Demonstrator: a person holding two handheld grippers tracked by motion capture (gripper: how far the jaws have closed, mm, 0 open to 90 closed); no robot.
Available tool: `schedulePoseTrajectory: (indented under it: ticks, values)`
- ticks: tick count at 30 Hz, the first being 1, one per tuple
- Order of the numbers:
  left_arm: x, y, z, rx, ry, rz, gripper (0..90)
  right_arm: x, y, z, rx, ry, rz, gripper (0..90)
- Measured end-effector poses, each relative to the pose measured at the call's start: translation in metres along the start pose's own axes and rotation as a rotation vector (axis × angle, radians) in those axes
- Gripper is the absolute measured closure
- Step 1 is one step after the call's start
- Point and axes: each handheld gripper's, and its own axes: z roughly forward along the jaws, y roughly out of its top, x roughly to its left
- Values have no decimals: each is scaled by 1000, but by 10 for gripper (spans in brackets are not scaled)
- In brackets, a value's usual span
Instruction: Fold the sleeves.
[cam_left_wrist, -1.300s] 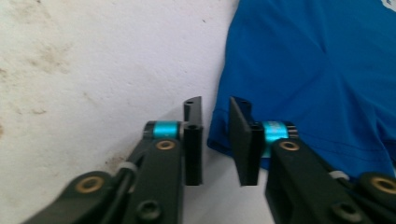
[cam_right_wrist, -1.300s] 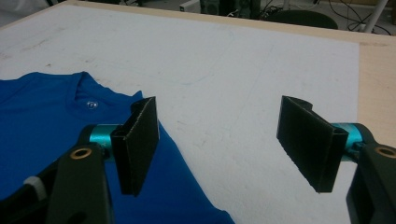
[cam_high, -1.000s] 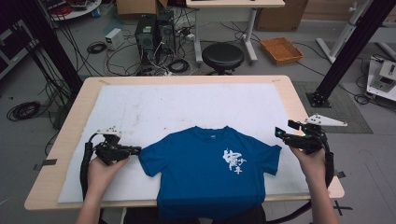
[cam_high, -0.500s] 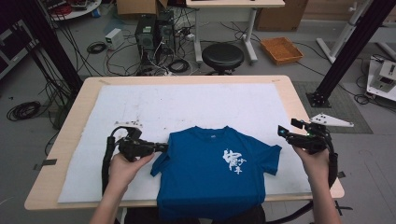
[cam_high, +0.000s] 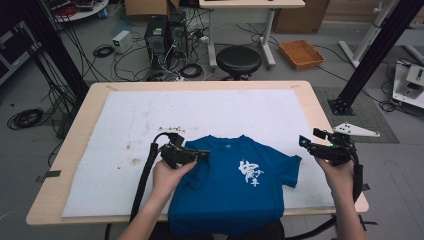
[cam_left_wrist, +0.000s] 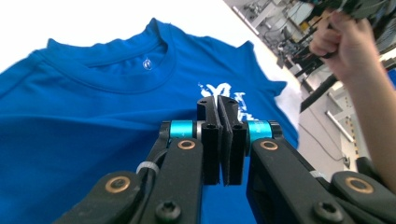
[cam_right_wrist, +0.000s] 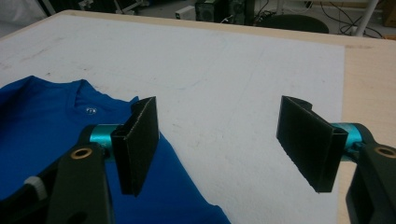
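A blue T-shirt (cam_high: 235, 195) with white print lies face up on the white mat (cam_high: 200, 110), its hem hanging over the table's near edge. My left gripper (cam_high: 206, 156) is shut on the shirt's left sleeve and holds it folded inward over the chest. In the left gripper view its jaws (cam_left_wrist: 218, 100) press together above the T-shirt (cam_left_wrist: 93, 107), pointing past the collar toward the print. My right gripper (cam_high: 306, 141) stands open just off the right sleeve's edge. The right gripper view has the jaws (cam_right_wrist: 218, 105) wide apart over bare mat, with the T-shirt (cam_right_wrist: 42, 121) under the left jaw.
The wooden table (cam_high: 325, 115) shows around the mat. Small dark crumbs (cam_high: 170, 129) lie on the mat behind the left gripper. A black stool (cam_high: 238, 60), computer towers and cables sit on the floor beyond the table.
My left gripper has moved right, from the mat beside the shirt to over its chest, drawing the left sleeve inward. The right gripper shifted slightly left toward the right sleeve.
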Motion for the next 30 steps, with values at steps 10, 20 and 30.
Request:
schedulePoseTrajectory:
  ticks: [10,20,30]
  values:
    - [0,0,-26,-121,180,189,478,-6,-6,0,36,-9,31,354]
    - [29,-24,-96,-216,396,255,450,-18,-26,5,180,3,102,530]
    - [46,-30,-117,-233,418,246,450,-32,-47,20,273,62,176,584]
